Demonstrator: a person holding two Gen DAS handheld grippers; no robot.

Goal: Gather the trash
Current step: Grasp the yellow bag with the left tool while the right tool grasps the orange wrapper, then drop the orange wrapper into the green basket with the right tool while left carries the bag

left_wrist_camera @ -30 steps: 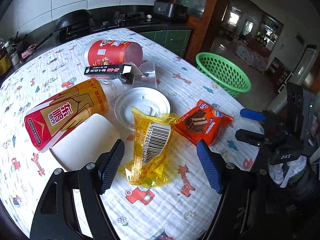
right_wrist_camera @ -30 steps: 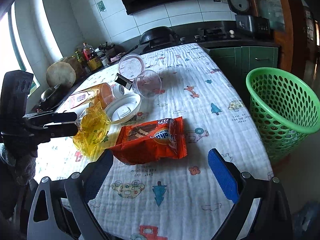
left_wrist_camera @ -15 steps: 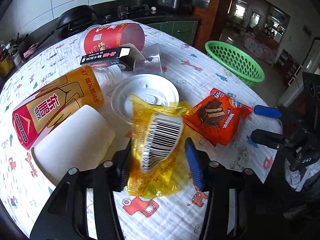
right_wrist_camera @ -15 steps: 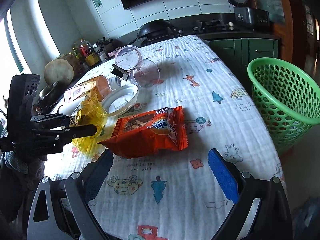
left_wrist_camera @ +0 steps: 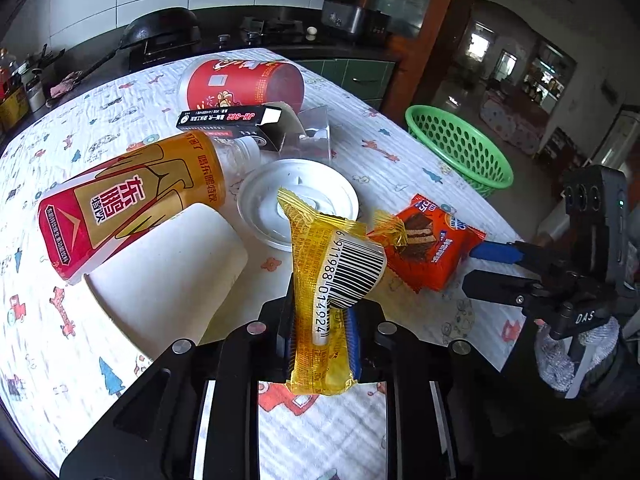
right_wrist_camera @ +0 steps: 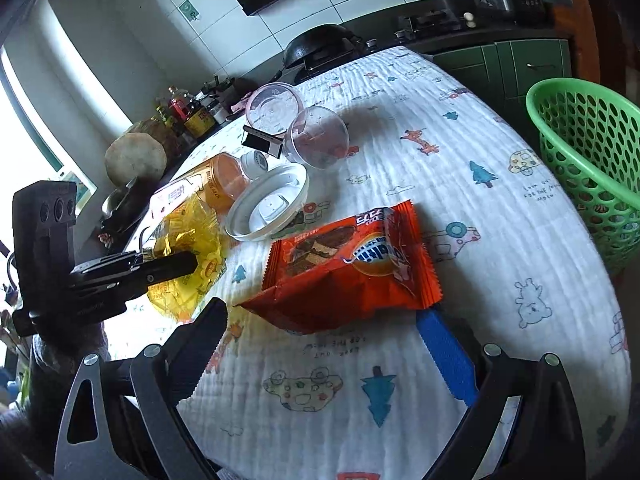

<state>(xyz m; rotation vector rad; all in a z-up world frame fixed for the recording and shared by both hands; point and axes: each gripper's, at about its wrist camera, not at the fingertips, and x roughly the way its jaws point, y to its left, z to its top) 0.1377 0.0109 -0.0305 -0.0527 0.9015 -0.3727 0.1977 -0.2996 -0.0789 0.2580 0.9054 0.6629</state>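
Note:
My left gripper (left_wrist_camera: 320,320) has its jaws closing tight on a yellow wrapper (left_wrist_camera: 336,264) with a barcode; the pads press its lower half and its top stands up crumpled. From the right wrist view the same left gripper (right_wrist_camera: 160,268) holds the yellow wrapper (right_wrist_camera: 188,240) just above the cloth. An orange snack packet (right_wrist_camera: 352,264) lies on the table, its near edge reaching between the fingers of my right gripper (right_wrist_camera: 326,336), which stands open. In the left wrist view the right gripper (left_wrist_camera: 496,268) sits at the right edge of the orange packet (left_wrist_camera: 428,244). A green basket (right_wrist_camera: 580,148) stands off the table's right side.
On the patterned tablecloth (left_wrist_camera: 100,128) lie an orange-labelled bottle (left_wrist_camera: 132,200), a white paper cup (left_wrist_camera: 172,272), a white lid (left_wrist_camera: 300,200), a red cup (left_wrist_camera: 240,84), a black box (left_wrist_camera: 228,118) and a clear plastic cup (right_wrist_camera: 318,142). The kitchen counter runs behind.
The left jaws closed from wide apart onto the yellow wrapper, which now stands crumpled between them. The right gripper came closer to the orange packet and tilted.

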